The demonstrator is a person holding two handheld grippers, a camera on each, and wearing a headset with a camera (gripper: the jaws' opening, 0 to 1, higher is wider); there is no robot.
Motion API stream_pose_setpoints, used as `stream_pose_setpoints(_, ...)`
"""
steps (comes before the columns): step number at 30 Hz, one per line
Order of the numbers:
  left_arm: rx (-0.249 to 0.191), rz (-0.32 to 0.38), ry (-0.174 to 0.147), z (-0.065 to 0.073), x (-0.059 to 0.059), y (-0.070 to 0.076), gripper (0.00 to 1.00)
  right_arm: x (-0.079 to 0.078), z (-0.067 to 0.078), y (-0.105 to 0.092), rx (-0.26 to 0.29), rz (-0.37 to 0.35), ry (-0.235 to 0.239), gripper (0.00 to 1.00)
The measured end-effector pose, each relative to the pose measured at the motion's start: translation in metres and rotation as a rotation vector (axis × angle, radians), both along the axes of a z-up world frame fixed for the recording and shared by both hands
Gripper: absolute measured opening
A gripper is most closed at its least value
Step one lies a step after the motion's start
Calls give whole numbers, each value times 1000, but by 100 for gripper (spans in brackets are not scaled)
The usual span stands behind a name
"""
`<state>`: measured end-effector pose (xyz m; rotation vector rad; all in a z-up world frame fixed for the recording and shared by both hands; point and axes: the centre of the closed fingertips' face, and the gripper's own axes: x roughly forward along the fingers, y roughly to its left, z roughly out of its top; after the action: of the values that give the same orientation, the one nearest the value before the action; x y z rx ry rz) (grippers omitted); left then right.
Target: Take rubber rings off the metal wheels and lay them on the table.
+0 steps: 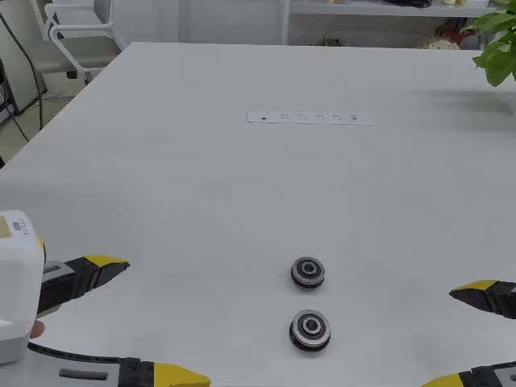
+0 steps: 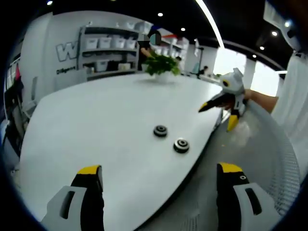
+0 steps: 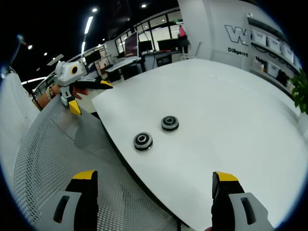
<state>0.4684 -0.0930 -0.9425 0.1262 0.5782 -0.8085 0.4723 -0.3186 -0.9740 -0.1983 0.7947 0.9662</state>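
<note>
Wheels (image 1: 308, 272) lie loose ahead of left tool (image 2: 159, 168) and right tool (image 3: 154, 175), both wide open, empty; nudged, they could skid.

Far wheel (image 1: 308, 272) just behind near wheel (image 1: 310, 330) on table (image 1: 242, 185), left tongs (image 1: 165, 321) and right tongs (image 1: 438, 337) flanking them

**Two wheels, rings fitted**

We find two small round metal wheels lying flat on the white table (image 1: 242, 185), close together but apart. The far wheel (image 1: 308, 272) and near wheel (image 1: 310, 330) each show a silver face, dark centre and a black ring (image 1: 310, 347) seated around the rim.
</note>
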Motion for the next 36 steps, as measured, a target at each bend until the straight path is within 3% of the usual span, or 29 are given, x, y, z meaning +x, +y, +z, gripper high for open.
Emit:
stream_pose_setpoints(16,4,-17,28,-4,-4,-3,99,0,0,0,2,0,2,97)
stream_pose_setpoints(36,12,-29,37,-5,-5,-4,98,-2,-2,1,-2,12,13,97)
